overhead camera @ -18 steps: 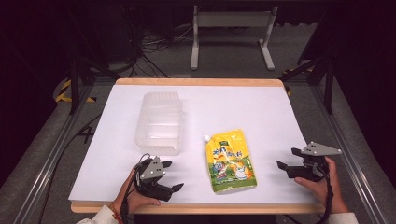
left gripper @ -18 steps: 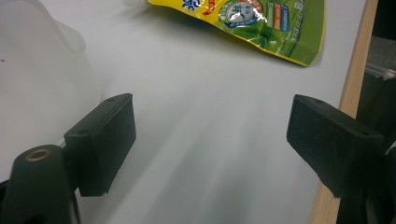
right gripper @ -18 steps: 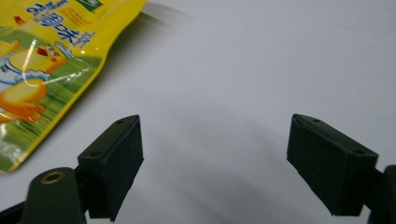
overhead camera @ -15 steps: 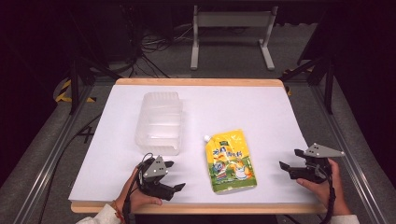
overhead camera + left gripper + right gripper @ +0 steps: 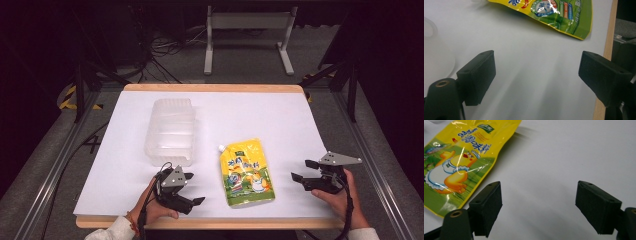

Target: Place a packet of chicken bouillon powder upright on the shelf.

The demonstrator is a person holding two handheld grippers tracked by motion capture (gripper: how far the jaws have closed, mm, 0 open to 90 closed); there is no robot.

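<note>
On the white table, the yellow pouch lies flat between the left gripper and right gripper, both gaping wide and empty, near the front edge

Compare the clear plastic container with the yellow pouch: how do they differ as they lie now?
The clear plastic container is see-through, ribbed and boxy, rising off the table; the yellow pouch is opaque, printed with a cartoon chick, and lies flat. The container sits farther from the person, on the left; the pouch lies nearer, between the left gripper and the right gripper. Both rest untouched on the white table, apart from each other.
</note>
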